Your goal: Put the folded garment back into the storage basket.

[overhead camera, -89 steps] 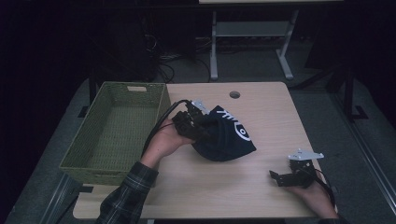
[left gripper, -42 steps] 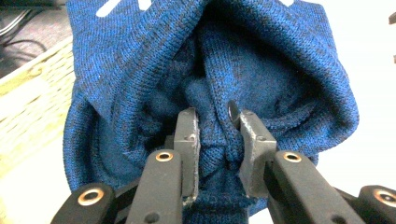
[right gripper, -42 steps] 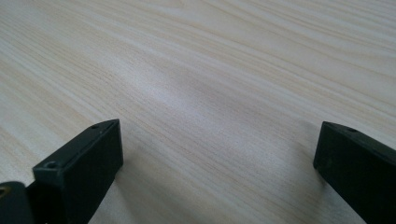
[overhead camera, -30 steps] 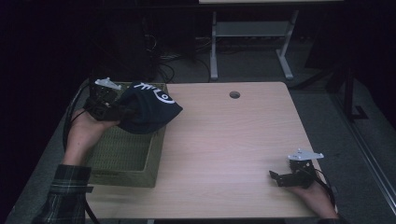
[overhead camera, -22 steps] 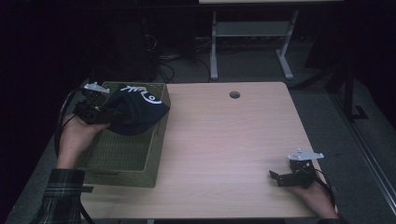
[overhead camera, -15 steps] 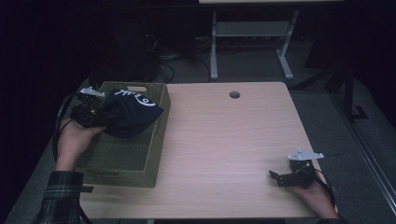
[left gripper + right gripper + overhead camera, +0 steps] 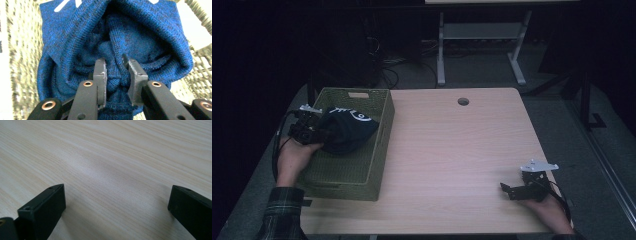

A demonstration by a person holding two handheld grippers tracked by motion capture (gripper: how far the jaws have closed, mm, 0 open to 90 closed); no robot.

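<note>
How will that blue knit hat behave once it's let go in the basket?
Probably floppy: the blue knit hat bunches into folds where the left gripper pinches it. Likely light, and it should slump in the basket rather than roll.

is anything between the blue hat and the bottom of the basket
Nothing visible. The left gripper is shut on the blue knit hat, which hangs inside the green woven basket; the part of the floor below it that shows is bare.

You won't find any readable text here. The blue knit hat (image 7: 346,129) carries white markings toward its 12 o'clock edge, but they can't be made out.
</note>
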